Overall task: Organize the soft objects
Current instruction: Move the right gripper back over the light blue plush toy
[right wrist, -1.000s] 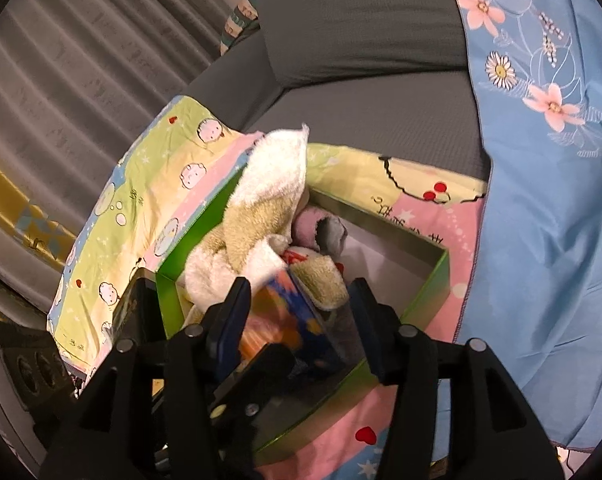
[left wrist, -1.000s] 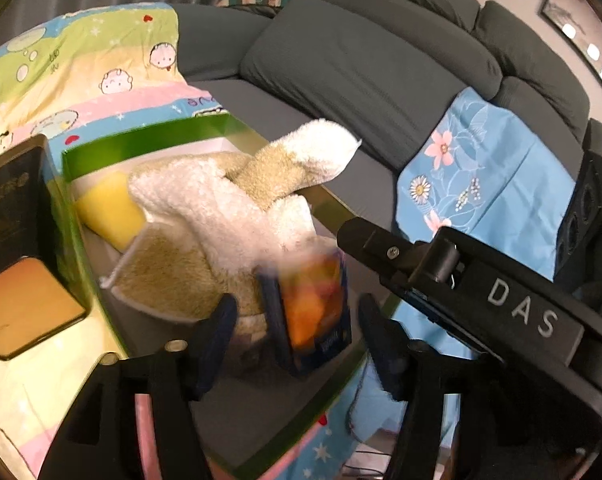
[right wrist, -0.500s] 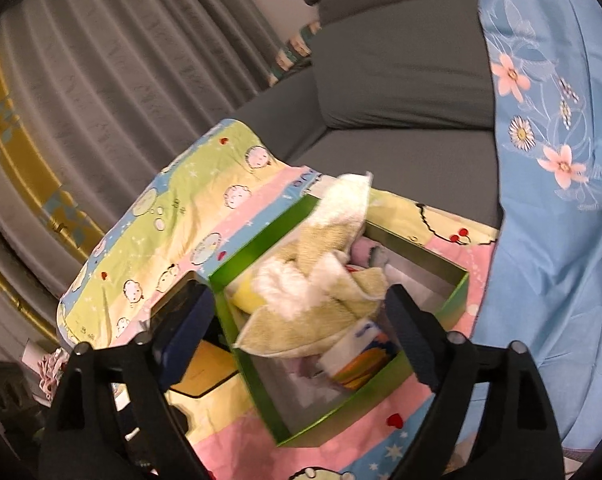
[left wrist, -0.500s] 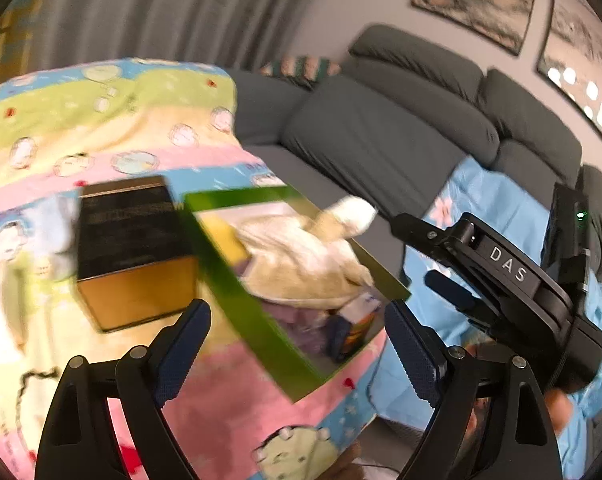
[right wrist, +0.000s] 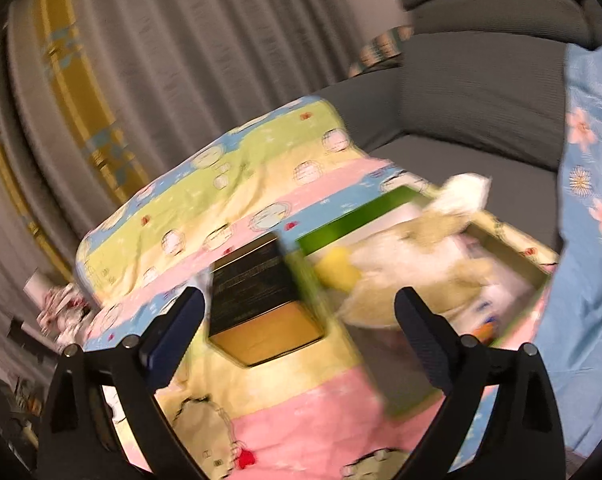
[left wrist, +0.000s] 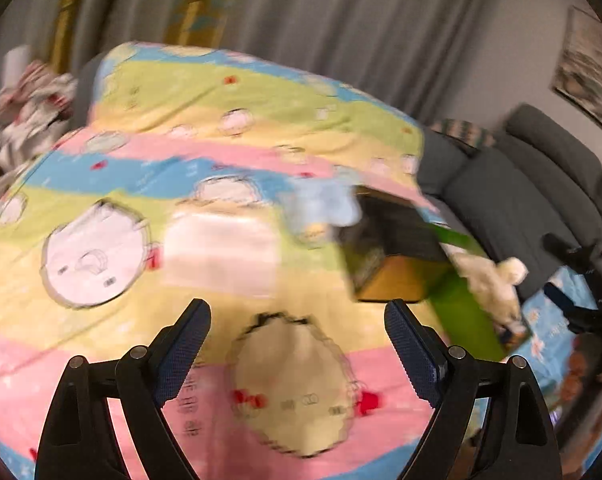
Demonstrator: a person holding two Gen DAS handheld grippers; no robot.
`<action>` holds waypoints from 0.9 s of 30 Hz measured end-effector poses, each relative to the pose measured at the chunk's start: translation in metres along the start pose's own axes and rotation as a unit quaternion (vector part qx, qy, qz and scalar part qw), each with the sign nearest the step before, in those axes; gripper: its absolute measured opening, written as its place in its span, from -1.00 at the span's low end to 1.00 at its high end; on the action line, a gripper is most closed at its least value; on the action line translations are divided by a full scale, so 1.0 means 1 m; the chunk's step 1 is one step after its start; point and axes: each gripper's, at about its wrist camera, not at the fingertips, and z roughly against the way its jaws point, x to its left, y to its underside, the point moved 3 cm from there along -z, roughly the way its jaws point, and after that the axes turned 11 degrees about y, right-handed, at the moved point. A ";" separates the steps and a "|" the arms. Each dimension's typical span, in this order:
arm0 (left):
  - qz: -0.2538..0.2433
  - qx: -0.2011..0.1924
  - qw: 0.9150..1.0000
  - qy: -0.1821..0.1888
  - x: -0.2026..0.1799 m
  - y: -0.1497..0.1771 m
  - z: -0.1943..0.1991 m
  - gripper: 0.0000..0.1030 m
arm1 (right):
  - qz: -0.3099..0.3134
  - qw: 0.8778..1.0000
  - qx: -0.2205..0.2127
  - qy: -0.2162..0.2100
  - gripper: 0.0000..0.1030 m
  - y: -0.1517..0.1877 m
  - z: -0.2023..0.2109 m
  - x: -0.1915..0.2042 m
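Terrycloth towels [right wrist: 429,256] lay heaped, fluffy, in the rectangular green box [right wrist: 353,220]. Both the left gripper [left wrist: 297,332] and right gripper [right wrist: 297,320] gaped wide, empty.

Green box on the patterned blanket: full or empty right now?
Full. The green box holds a heap of cream towels and a yellow item; one towel end pokes above the rim.

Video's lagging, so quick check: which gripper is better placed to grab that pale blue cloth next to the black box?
Left, probably. The left gripper is open and faces the blue cloth ahead of it. The right gripper, also open, points at the black box and green box.
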 end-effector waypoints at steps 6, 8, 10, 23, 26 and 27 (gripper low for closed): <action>0.046 0.014 0.998 -0.028 0.058 0.006 0.002 0.72 | 0.071 0.993 0.035 -0.087 0.85 0.019 -0.011 0.076; 0.053 0.004 0.998 -0.027 0.068 0.004 0.005 0.72 | 0.123 0.987 0.054 -0.087 0.82 0.021 -0.031 0.113; 0.056 -0.008 0.998 -0.036 0.074 0.005 0.013 0.72 | 0.151 0.982 0.082 -0.072 0.81 0.017 -0.054 0.137; 0.128 0.016 0.991 -0.022 0.115 0.001 0.012 0.72 | 0.339 0.908 0.200 0.147 0.45 0.022 -0.236 0.260; 0.142 0.017 0.990 -0.019 0.122 0.000 0.013 0.72 | 0.371 0.887 0.188 0.199 0.47 0.020 -0.263 0.262; 0.150 0.021 0.988 -0.009 0.123 0.000 0.013 0.72 | 0.382 0.880 0.188 0.211 0.49 0.020 -0.269 0.262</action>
